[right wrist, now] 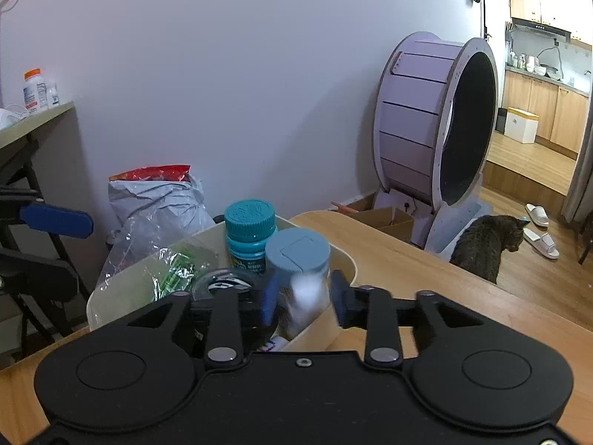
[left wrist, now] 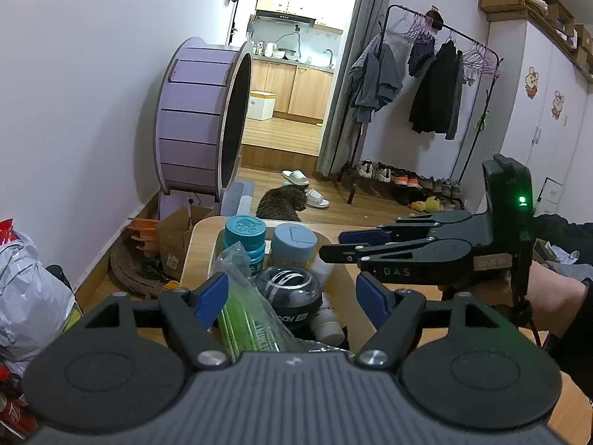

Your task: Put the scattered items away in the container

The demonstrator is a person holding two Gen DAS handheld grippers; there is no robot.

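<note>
My right gripper (right wrist: 302,302) has its blue pads standing apart w/ a small white bottle (right wrist: 305,296) blurred in the gap, seemingly dropping free; I can't see either pad pressing on it, so I read it as let go, not pinched. It sits over the near right corner of the cream oval plastic container (right wrist: 348,263), which is my landmark. My left gripper (left wrist: 292,296) is spread wide and empty, hovering at the container's near edge, over the clear crinkly bag w/ green print (left wrist: 244,319). Inside the container, from far side to near: a teal-capped squat bottle (right wrist: 250,233), a grey-blue-lidded jar (right wrist: 298,250) right beside it, a black round gyro ball (left wrist: 289,296) nearer me, plus white bottles (left wrist: 328,328) lying low by the right wall. Container rests on the light wooden table (right wrist: 426,259); beyond the table's far edge a tabby cat (right wrist: 485,244) sits on the floor, w/ a lilac cat wheel (right wrist: 433,118) behind it. To do this release well, I reckon: keep the pads wide, lift straight up, don't drag across the grey-blue lid or clip the rim. The load is packed tight, so the bottle could roll off the ball; I'd check it settles inside before pulling away. Left should stay clear of the bag so nothing gets pulled out.
</note>
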